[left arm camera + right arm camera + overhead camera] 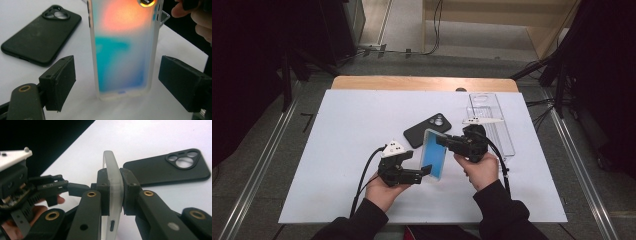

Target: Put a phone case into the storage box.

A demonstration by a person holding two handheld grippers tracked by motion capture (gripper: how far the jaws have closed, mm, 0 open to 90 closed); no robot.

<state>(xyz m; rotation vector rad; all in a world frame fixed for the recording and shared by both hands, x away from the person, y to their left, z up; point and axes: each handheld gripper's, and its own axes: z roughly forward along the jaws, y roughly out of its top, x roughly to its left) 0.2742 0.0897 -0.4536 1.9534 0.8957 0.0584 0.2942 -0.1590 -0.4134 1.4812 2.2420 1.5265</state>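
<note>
Right now the frosted phone case (434, 154), clear with a blue and orange sheen, is held up off the white table (337, 150), standing on edge between the person's two hands. The right gripper (114, 192) has it: both pads are pressed flat against the case's two faces, jaws drawn tight on its thin wall near the upper end. In the left gripper view the case (123, 47) hangs upright, its lower edge just above the table, and the left gripper (117, 83) has its jaws spread wide to either side of that lower end, neither pad touching it. From above, the left gripper (424, 171) sits just beside the case's bottom corner, with the right gripper (443, 141) at its top edge. Just behind the held case a black phone case (427, 129) lies flat on the table, camera cut-outs up. Farther right, a clear plastic tray (492, 122) lies along the table's far right part.
</note>
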